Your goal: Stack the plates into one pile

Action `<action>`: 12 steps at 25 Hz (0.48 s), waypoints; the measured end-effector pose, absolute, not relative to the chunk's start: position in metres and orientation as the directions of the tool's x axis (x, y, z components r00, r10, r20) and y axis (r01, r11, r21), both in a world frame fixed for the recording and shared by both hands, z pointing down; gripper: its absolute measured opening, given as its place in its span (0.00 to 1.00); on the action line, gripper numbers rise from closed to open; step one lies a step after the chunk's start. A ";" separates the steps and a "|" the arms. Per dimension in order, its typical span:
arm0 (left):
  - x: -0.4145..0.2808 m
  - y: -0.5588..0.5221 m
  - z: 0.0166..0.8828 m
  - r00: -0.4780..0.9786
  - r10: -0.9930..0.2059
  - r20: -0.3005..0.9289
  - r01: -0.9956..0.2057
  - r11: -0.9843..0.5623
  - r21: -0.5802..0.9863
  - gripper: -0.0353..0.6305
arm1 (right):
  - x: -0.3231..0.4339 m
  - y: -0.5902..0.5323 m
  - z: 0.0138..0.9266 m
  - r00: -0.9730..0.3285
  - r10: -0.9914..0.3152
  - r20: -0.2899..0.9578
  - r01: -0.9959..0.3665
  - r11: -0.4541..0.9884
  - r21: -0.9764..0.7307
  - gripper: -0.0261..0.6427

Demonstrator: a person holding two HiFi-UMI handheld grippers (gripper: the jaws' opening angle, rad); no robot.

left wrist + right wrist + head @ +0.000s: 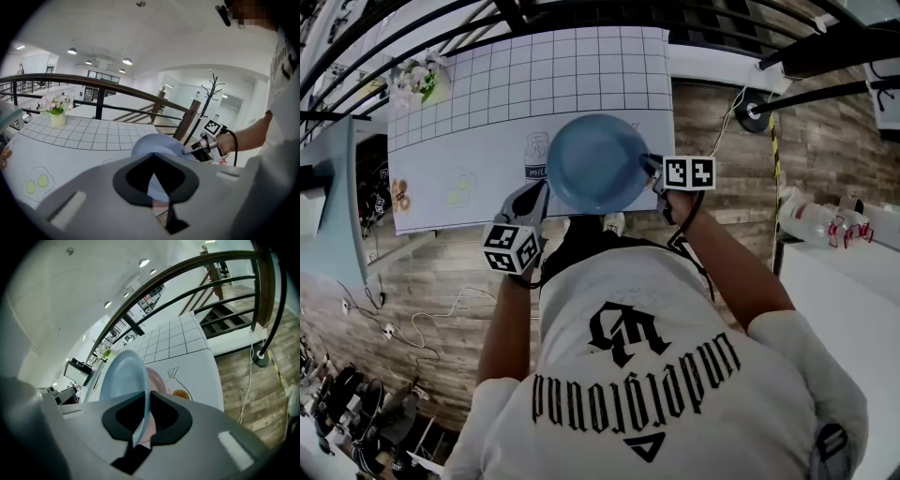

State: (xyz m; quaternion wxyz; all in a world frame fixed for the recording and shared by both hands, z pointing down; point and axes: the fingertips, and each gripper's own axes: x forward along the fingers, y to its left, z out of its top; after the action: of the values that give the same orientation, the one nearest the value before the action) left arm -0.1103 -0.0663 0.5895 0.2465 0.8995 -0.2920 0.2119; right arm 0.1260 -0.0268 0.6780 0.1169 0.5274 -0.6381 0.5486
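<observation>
Blue plate [598, 162] hangs over the table [487, 112], with the left gripper [532, 204] and right gripper [657, 176] both having fingers clamped on its rim. Looks mid-carry. Next it needs lowering flat onto the pink plate [158, 378] (barely peeking out). The table's near edge is close, with open room beyond.
</observation>
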 end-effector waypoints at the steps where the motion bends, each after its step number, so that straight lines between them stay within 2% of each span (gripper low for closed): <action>1: -0.108 -0.064 0.591 0.739 -0.418 0.528 -0.630 -0.707 0.321 0.13 | 0.130 -0.024 0.680 -0.414 -0.543 0.731 -0.800 -0.166 -0.576 0.08; 12: -0.105 -0.075 0.611 0.738 -0.381 0.557 -0.626 -0.694 0.355 0.13 | 0.139 -0.021 0.706 -0.395 -0.504 0.768 -0.796 -0.231 -0.560 0.08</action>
State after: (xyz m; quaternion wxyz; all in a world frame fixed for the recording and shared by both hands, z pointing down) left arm -0.1045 -0.0747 0.6115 0.2708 0.8920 -0.2825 0.2263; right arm 0.1389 -0.0209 0.7055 0.1272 0.5353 -0.6071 0.5734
